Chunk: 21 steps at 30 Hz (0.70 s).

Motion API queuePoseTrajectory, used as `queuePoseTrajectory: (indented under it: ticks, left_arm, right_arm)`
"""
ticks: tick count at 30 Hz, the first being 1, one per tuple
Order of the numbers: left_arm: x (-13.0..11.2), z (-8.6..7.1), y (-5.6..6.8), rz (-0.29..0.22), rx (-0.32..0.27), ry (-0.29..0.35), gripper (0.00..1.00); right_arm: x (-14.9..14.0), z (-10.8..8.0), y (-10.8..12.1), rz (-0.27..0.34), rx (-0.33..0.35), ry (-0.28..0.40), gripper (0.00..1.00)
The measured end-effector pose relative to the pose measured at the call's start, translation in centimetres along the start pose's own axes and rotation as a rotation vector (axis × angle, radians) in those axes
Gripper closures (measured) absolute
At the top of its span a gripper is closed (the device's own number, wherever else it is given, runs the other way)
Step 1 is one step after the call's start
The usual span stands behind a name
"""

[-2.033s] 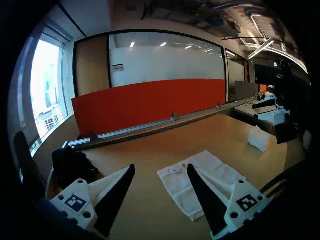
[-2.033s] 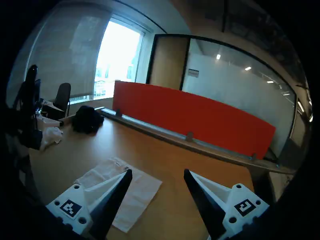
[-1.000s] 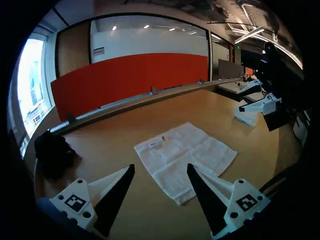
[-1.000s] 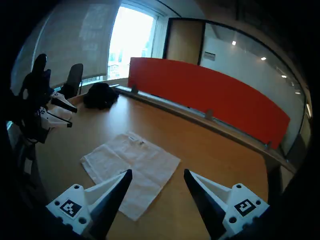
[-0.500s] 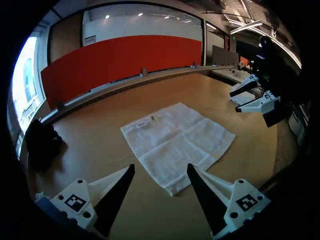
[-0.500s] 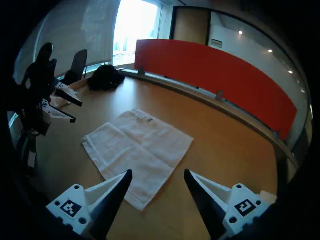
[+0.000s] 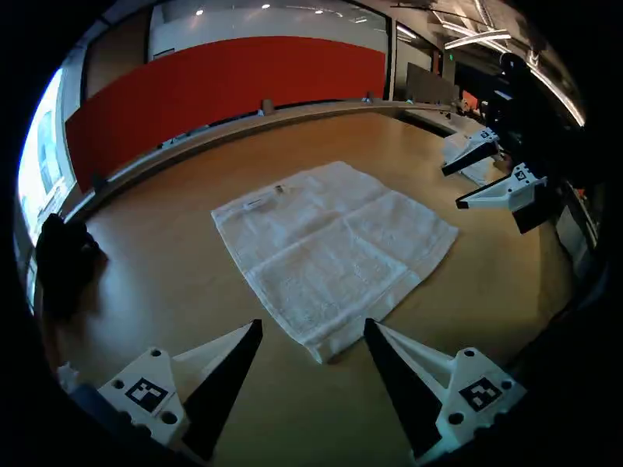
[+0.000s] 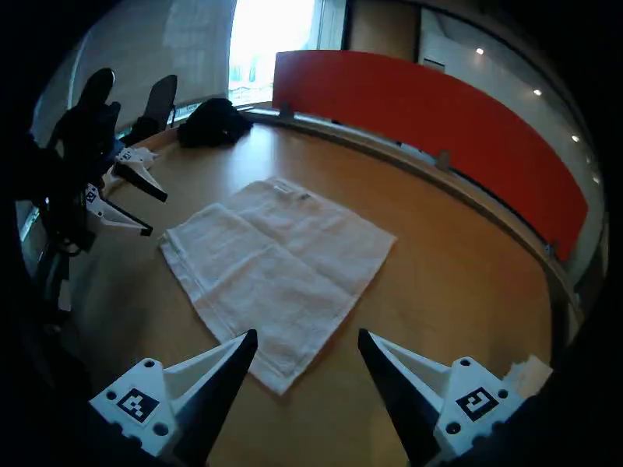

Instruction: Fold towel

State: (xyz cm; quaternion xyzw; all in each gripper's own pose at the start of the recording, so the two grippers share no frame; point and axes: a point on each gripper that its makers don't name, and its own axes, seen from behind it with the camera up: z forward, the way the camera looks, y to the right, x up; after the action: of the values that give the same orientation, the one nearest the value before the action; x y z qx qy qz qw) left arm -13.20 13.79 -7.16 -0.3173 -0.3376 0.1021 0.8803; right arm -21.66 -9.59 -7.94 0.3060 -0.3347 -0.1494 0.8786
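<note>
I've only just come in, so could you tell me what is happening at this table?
A person holds a two-finger gripper in each hand above a wooden table. A white towel lies spread flat on it, not yet folded. The left gripper and the right gripper are both open and empty, each hovering by a different corner of the towel. A black bag sits near the orange divider.
</note>
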Motion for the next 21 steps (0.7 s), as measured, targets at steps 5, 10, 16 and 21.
queuePoseTrajectory:
  ticks: [5,10,16,21]
  left_arm:
    - [-1.2,0.8,0.3,-0.009,-0.012,-0.031,0.03]
    - [-2.2,1.5,0.5,-0.020,-0.020,-0.057,0.03]
    - [-3.1,2.1,0.4,-0.030,-0.018,-0.089,0.03]
    - [-3.5,2.4,0.6,-0.035,-0.028,-0.106,0.03]
  right_arm:
    - [-1.2,0.6,-0.3,-0.012,0.014,-0.025,0.00]
    - [-2.2,1.2,-0.5,-0.024,0.025,-0.048,0.00]
    - [-3.4,1.7,-0.8,-0.034,0.040,-0.078,0.00]
    - [-3.9,1.9,-1.4,-0.035,0.063,-0.091,0.01]
